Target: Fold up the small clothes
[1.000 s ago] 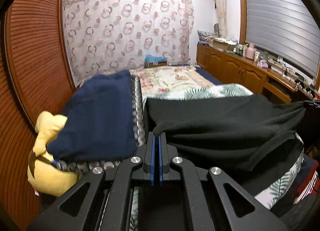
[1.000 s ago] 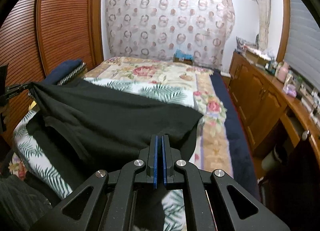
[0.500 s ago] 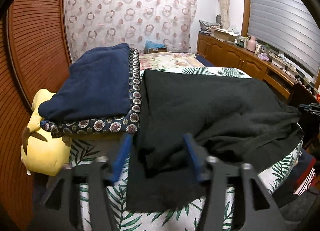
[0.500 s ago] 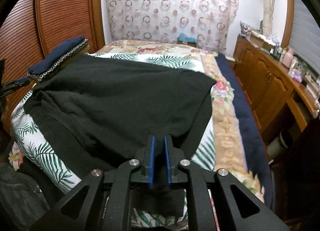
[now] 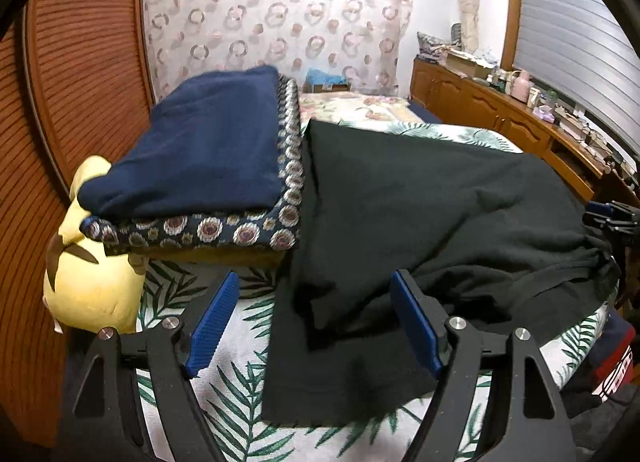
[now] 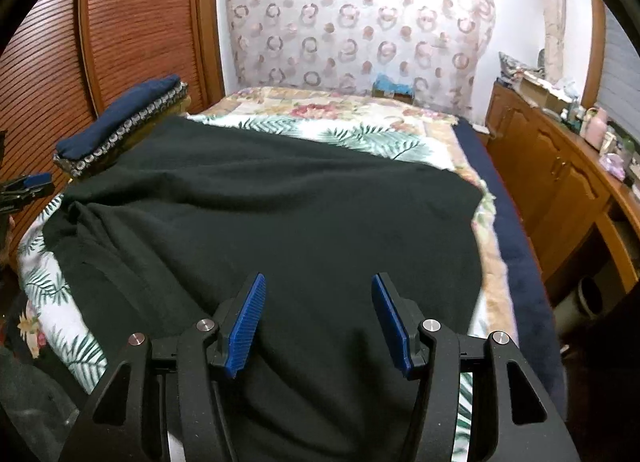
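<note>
A black garment (image 5: 420, 214) (image 6: 280, 214) lies spread and rumpled on the leaf-print bedcover (image 5: 240, 394) (image 6: 360, 138). My left gripper (image 5: 316, 290) hovers over its near left corner; the jaws are opening, the blue pads apart and not pressing the cloth below them. My right gripper (image 6: 318, 294) hangs over the garment's near right part, its jaws also opening with only cloth lying beneath. The right gripper's tip (image 5: 608, 214) shows at the right edge of the left wrist view, and the left gripper's tip (image 6: 28, 186) at the left edge of the right wrist view.
A stack of folded clothes, navy (image 5: 208, 142) on top of a patterned one (image 5: 240, 230), sits at the bed's left. A yellow plush (image 5: 88, 282) lies by it. Wooden louvred doors (image 6: 132, 22) stand left, a cluttered wooden cabinet (image 6: 560, 166) right, a curtain (image 5: 280, 14) behind.
Both grippers held the black garment up, shut on its edge. They lowered it onto the bed and let go; the left opened first, then the right.
</note>
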Motion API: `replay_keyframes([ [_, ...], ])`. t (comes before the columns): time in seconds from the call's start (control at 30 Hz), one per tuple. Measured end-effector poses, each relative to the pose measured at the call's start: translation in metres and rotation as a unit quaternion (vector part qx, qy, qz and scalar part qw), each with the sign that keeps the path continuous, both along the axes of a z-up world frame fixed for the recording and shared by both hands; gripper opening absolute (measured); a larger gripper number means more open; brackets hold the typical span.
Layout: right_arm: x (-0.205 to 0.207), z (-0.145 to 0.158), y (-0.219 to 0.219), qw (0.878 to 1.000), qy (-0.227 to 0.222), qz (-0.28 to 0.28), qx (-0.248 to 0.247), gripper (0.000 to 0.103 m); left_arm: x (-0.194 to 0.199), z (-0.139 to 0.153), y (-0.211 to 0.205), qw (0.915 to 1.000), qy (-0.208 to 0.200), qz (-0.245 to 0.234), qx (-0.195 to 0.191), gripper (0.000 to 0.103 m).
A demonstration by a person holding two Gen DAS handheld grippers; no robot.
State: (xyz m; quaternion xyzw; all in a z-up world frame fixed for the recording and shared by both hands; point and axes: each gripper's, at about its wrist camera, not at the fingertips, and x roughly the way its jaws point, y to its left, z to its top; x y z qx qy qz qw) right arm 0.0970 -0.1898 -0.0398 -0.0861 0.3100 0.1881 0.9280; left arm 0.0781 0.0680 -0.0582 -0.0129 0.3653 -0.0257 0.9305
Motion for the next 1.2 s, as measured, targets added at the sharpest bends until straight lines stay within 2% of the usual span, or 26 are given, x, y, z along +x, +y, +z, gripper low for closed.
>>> replay_keyframes([
  [0.3, 0.033, -0.021, 0.02, 0.999, 0.031, 0.011, -0.024, 0.057, 0.01, -0.016, 0.012, 0.9995, 0.029, 0.015, 0.003, 0.079],
  [0.73, 0.032, -0.019, 0.025, 0.999, 0.031, 0.021, -0.028, 0.059, 0.025, -0.035, 0.004, 0.9981, 0.059, 0.006, 0.015, 0.079],
  [1.03, 0.029, -0.02, 0.023, 0.999, 0.03, 0.021, -0.025, 0.061, 0.025, -0.036, 0.008, 0.998, 0.064, -0.001, -0.003, 0.079],
  [1.2, 0.029, -0.02, 0.023, 0.999, 0.03, 0.021, -0.025, 0.061, 0.02, -0.028, 0.016, 0.9981, 0.048, -0.003, -0.038, 0.079],
])
